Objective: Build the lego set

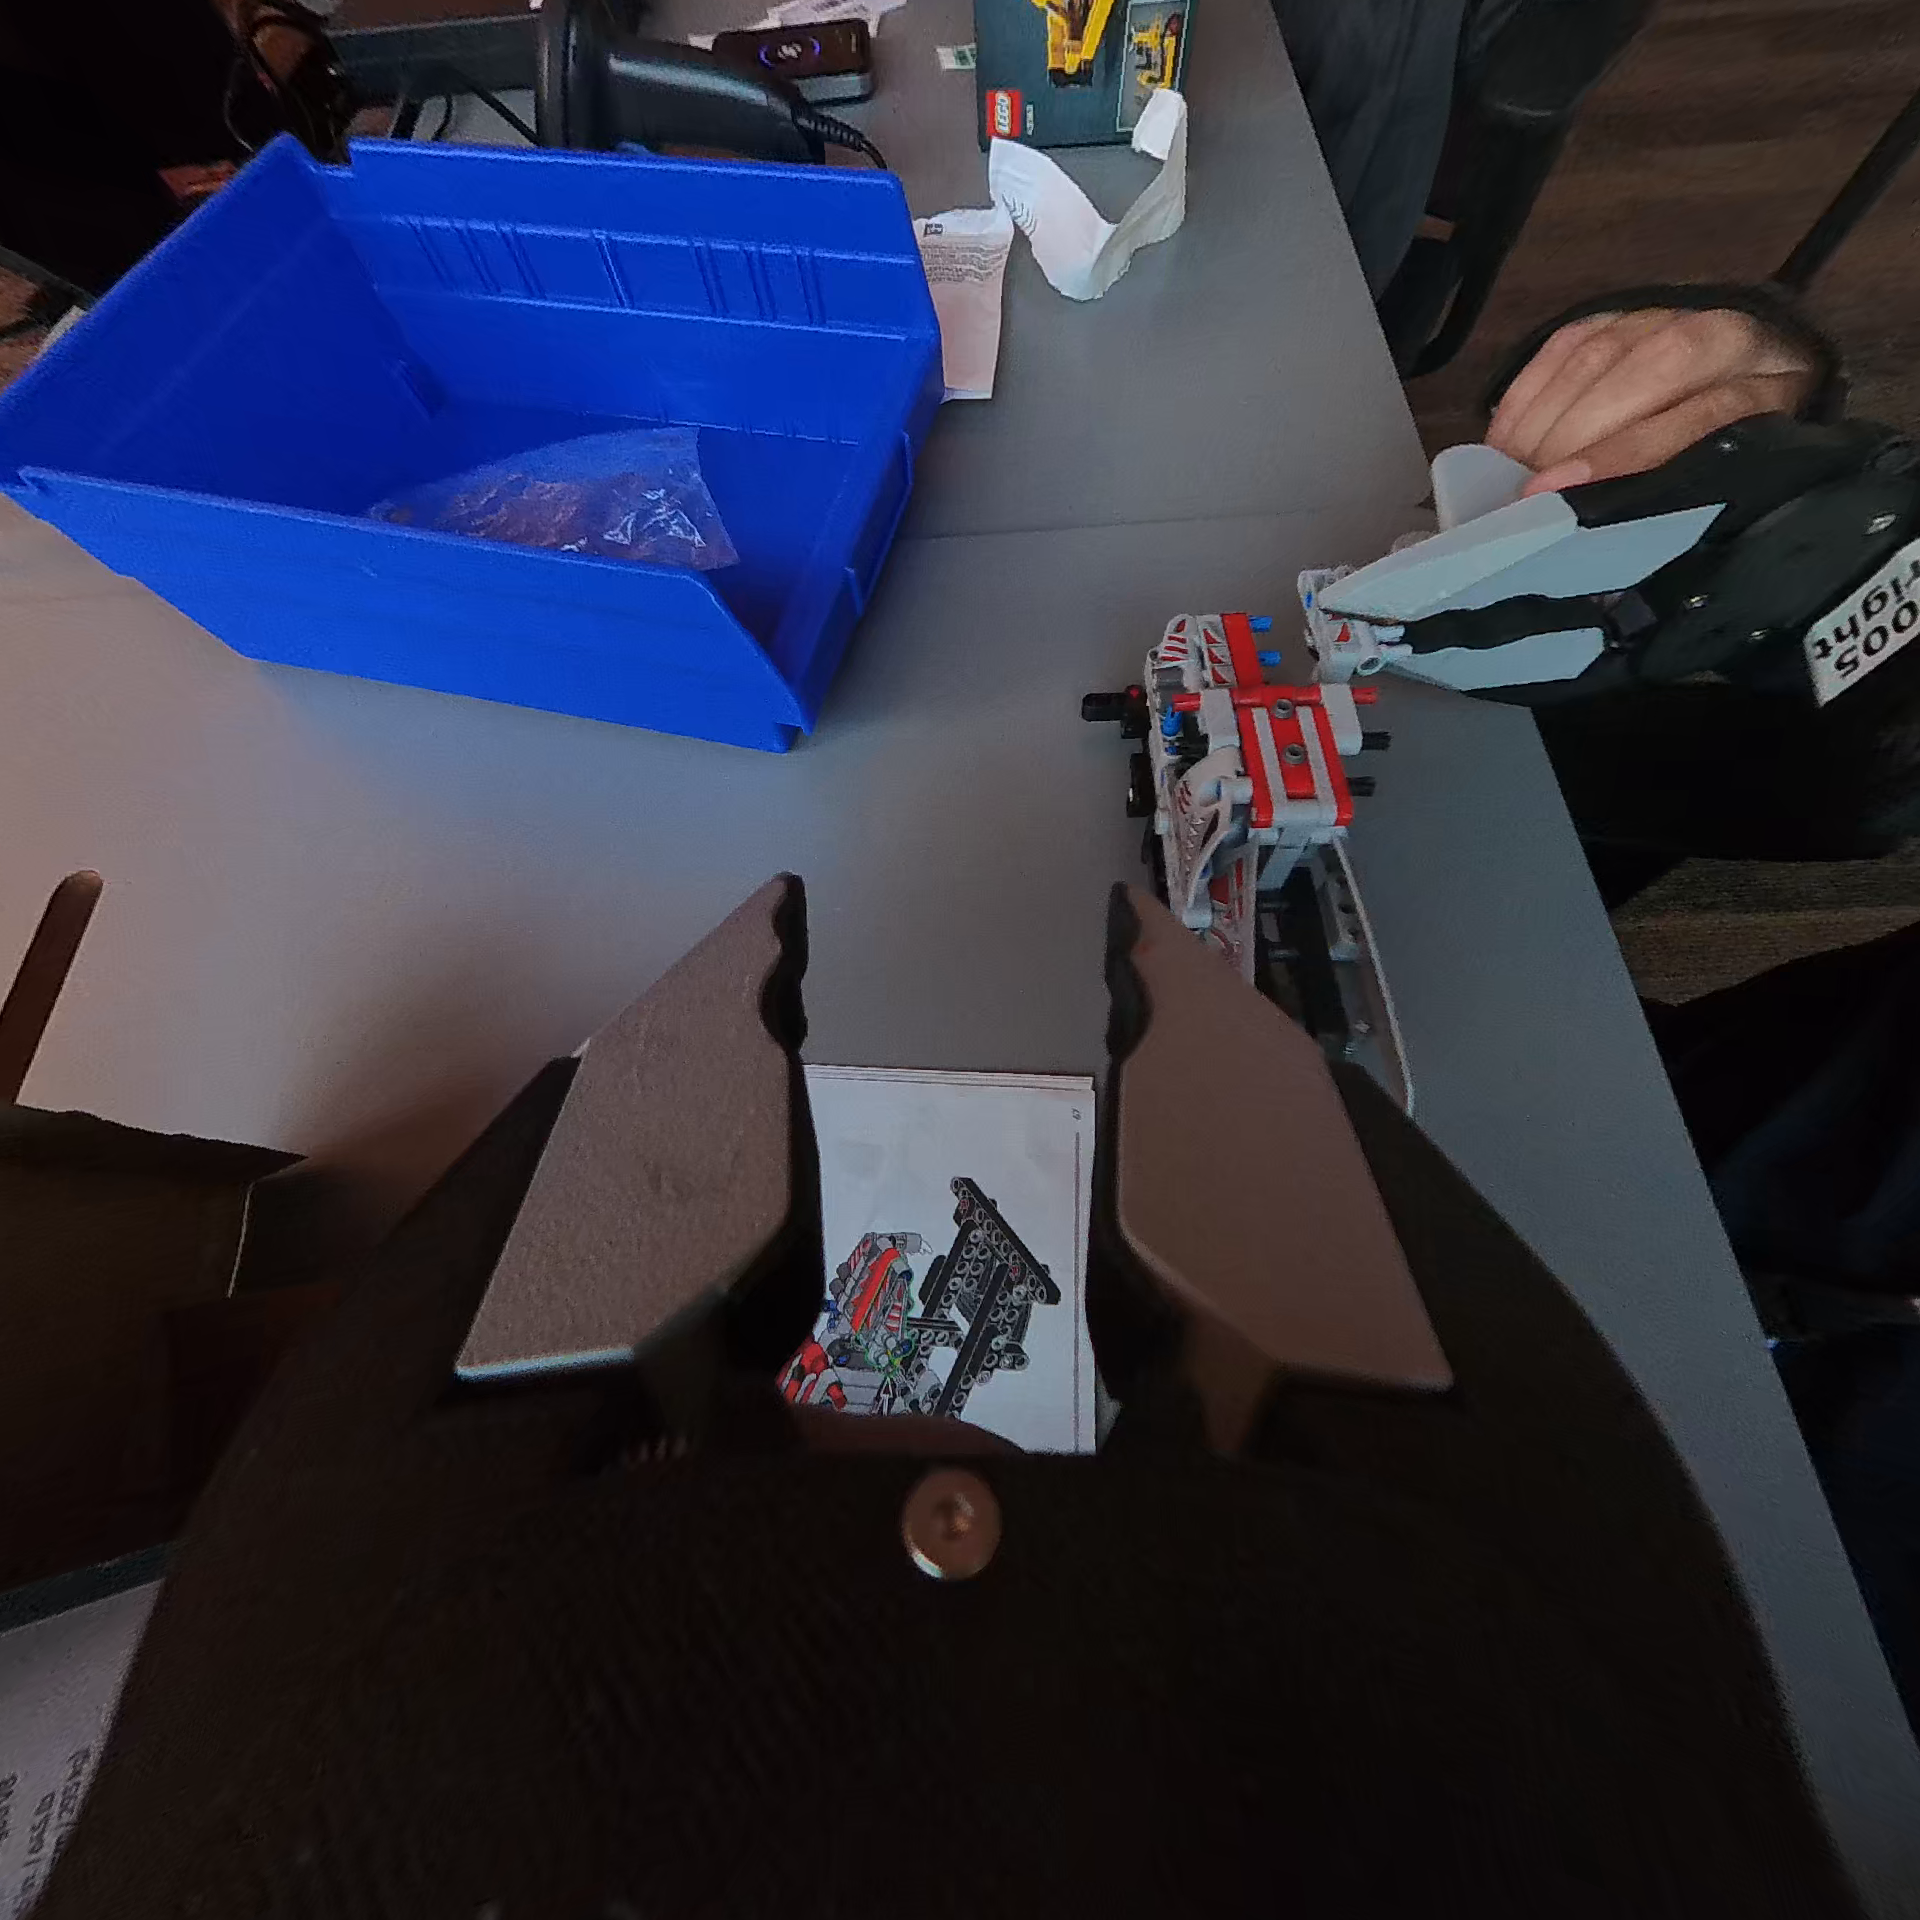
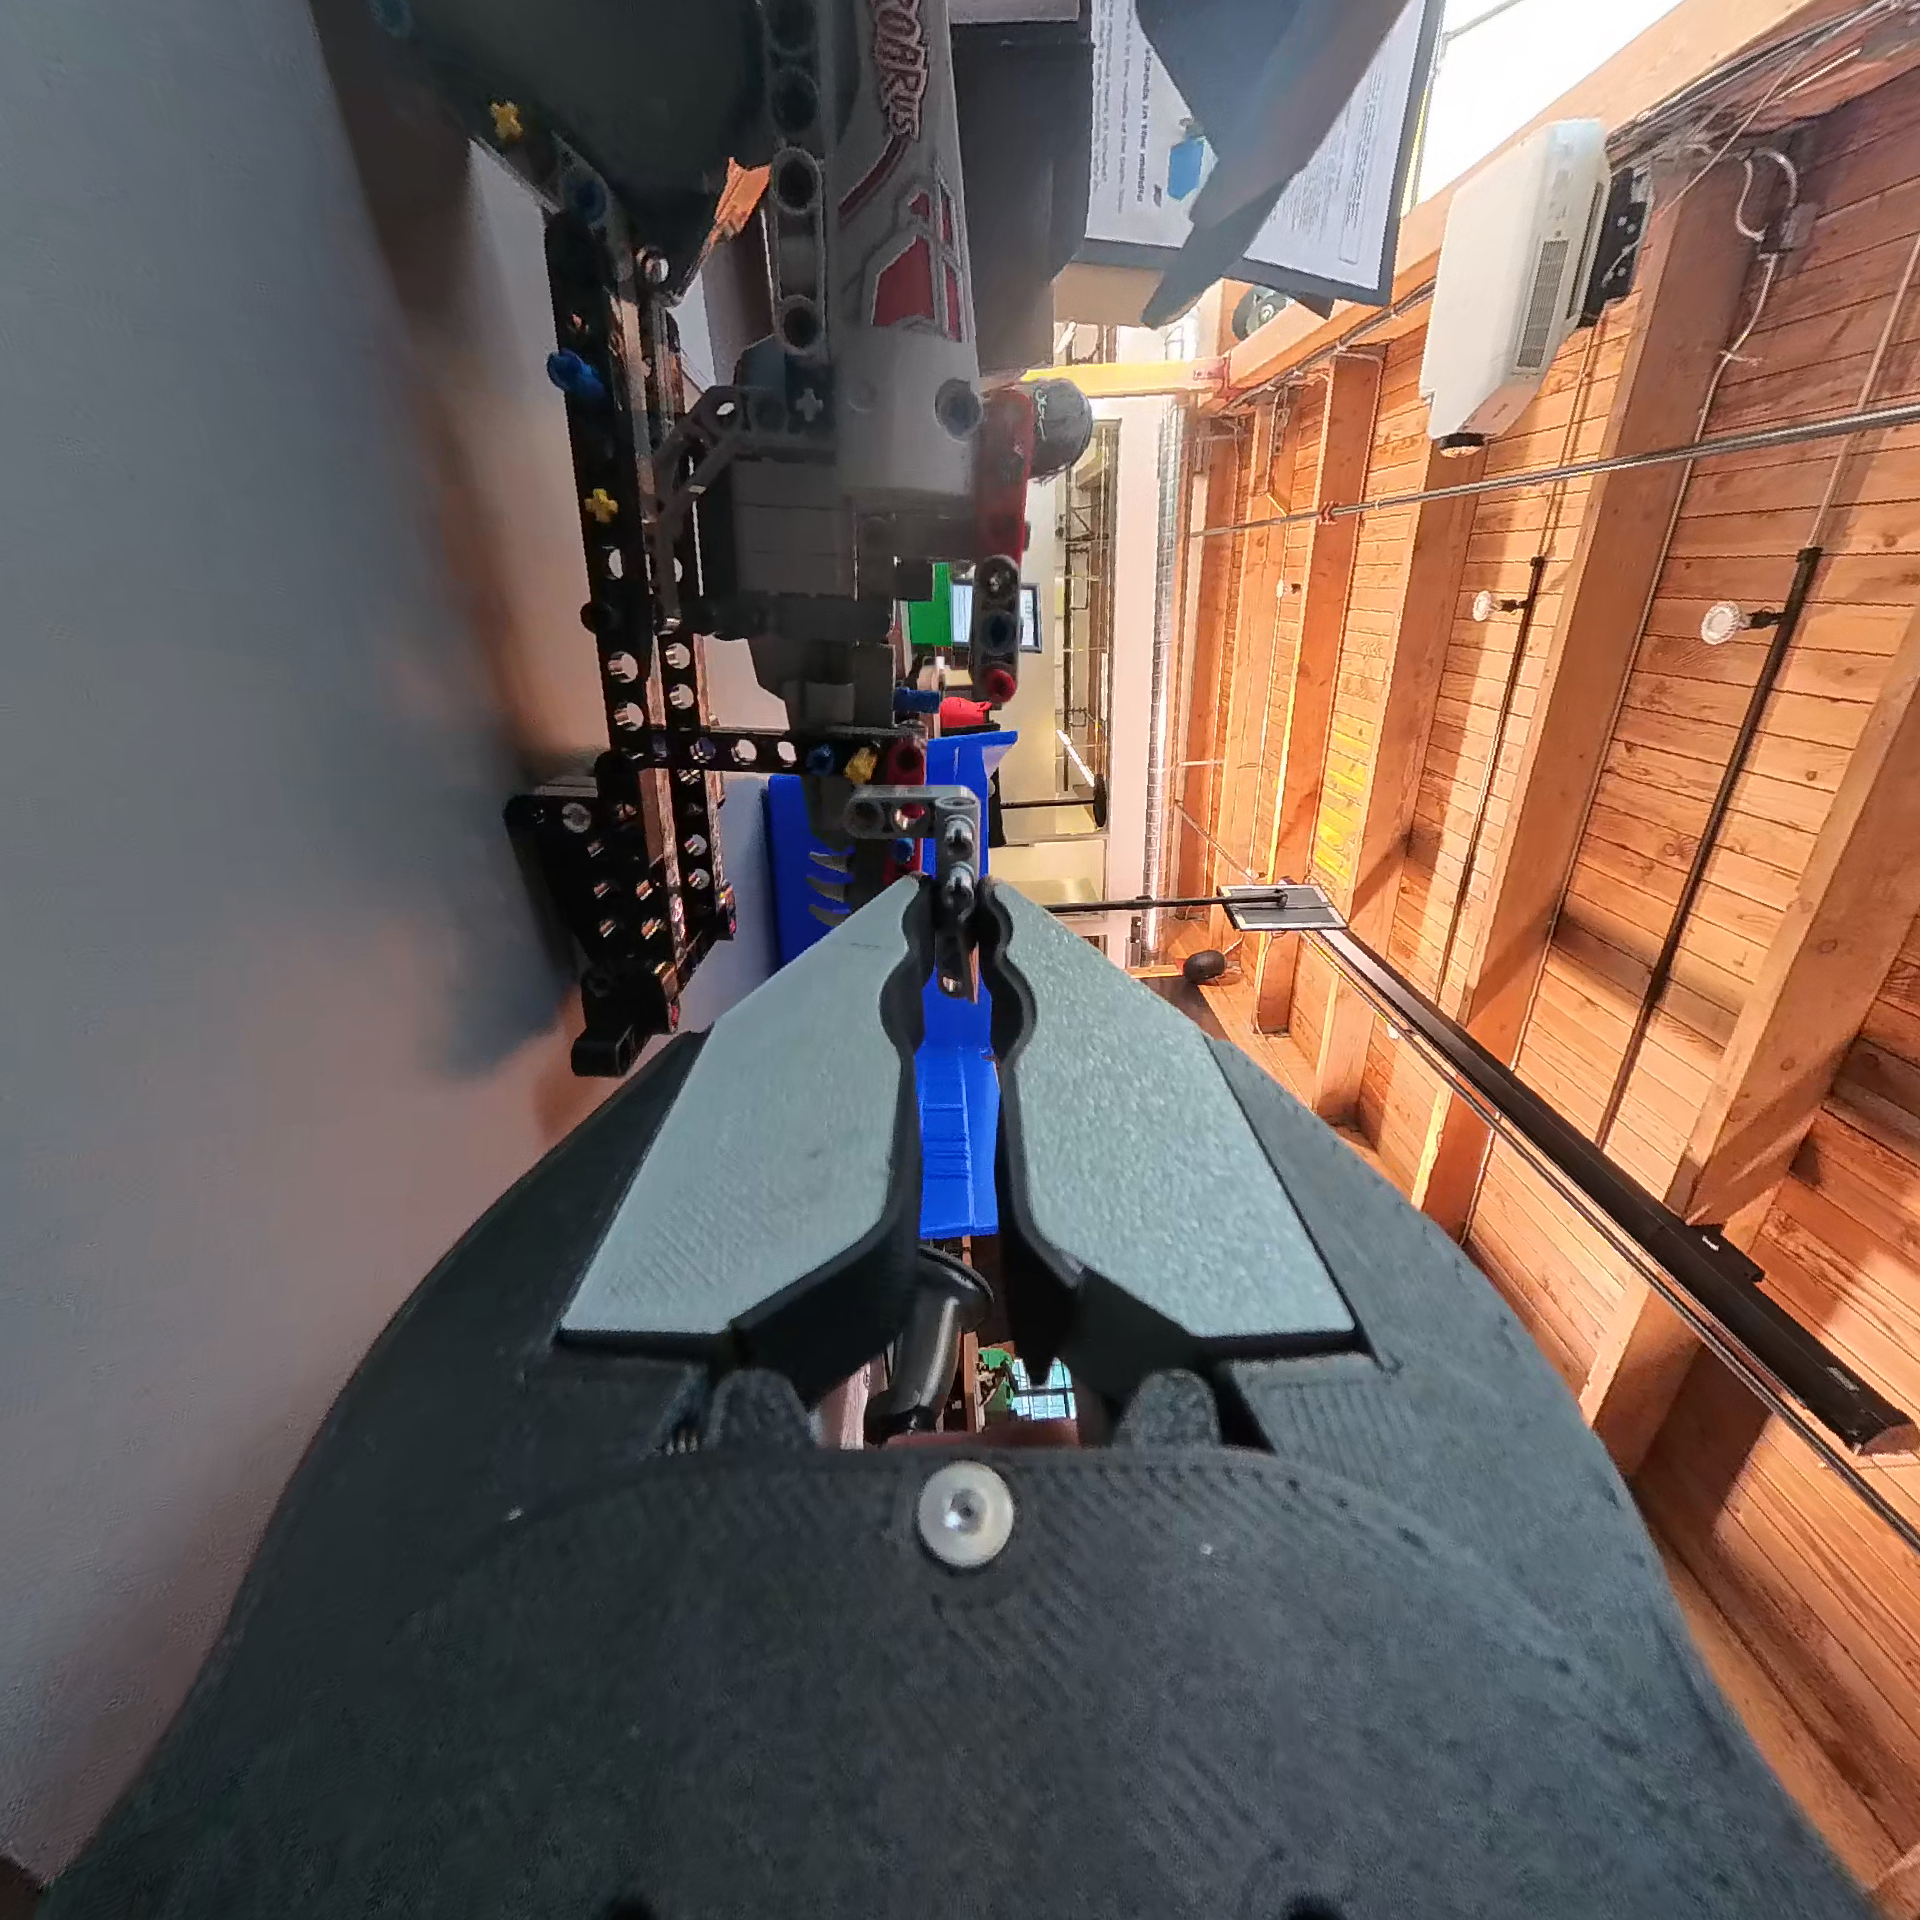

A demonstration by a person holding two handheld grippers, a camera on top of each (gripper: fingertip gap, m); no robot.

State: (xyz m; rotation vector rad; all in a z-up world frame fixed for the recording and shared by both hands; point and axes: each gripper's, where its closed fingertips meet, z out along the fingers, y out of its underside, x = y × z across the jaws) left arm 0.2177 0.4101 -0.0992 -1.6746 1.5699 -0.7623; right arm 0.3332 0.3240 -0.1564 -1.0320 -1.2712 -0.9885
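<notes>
The partly built lego model (image 1: 1252, 769), grey, red and black, lies on the grey table (image 1: 520, 852) near its right edge. It also shows in the right wrist view (image 2: 831, 488), turned sideways. My left gripper (image 1: 954, 914) is open and empty, above the instruction booklet (image 1: 956, 1247). My right gripper (image 2: 951, 899) is shut on a small grey and black lego piece (image 2: 940, 831), held just off the model's far end. In the left wrist view the right gripper (image 1: 1351, 634) shows with that piece (image 1: 1340, 634) at its tips.
A blue bin (image 1: 468, 436) with a bag of parts (image 1: 571, 504) stands at the back left. A lego box (image 1: 1081, 62), torn paper (image 1: 1091, 218) and a black device (image 1: 675, 94) lie at the back. A person's hand (image 1: 1642, 395) holds the right gripper. The table edge runs along the right. There is about 15 cm between the tips of the two grippers.
</notes>
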